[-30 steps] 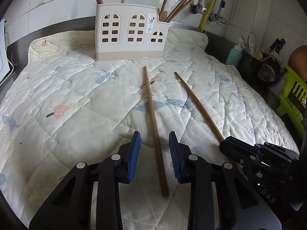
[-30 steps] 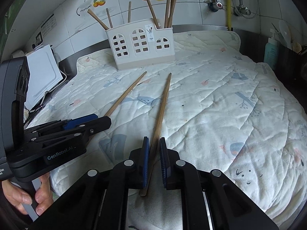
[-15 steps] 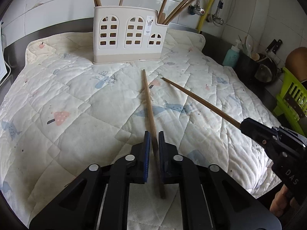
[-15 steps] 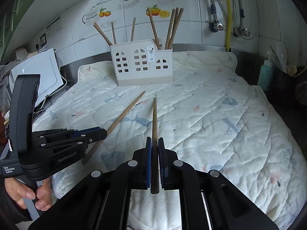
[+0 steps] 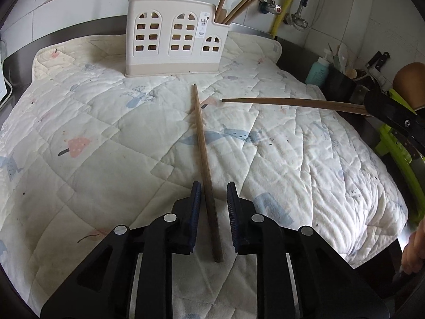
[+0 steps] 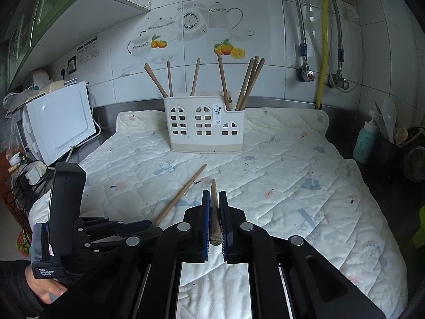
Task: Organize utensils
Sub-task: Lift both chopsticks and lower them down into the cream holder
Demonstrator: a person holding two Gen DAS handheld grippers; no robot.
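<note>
Right wrist view: two loose chopsticks, one [image 6: 214, 212] pinched by right gripper [image 6: 214, 199] (left gripper [image 5: 213, 195] spread).

A cream holder [image 6: 203, 127] with arched cut-out windows stands on a white quilt [image 5: 93, 143] printed with pink mushrooms and pale blue fish. Brown chopsticks [image 5: 205, 164] lie before the holder; behind it, white tiles [image 6: 212, 26] show oranges and teapots.

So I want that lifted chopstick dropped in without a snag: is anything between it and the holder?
Nothing visible blocks it. The right gripper is shut on the chopstick, held above the quilt. Only open quilt lies ahead of the holder. The other chopstick lies off to the left.
</note>
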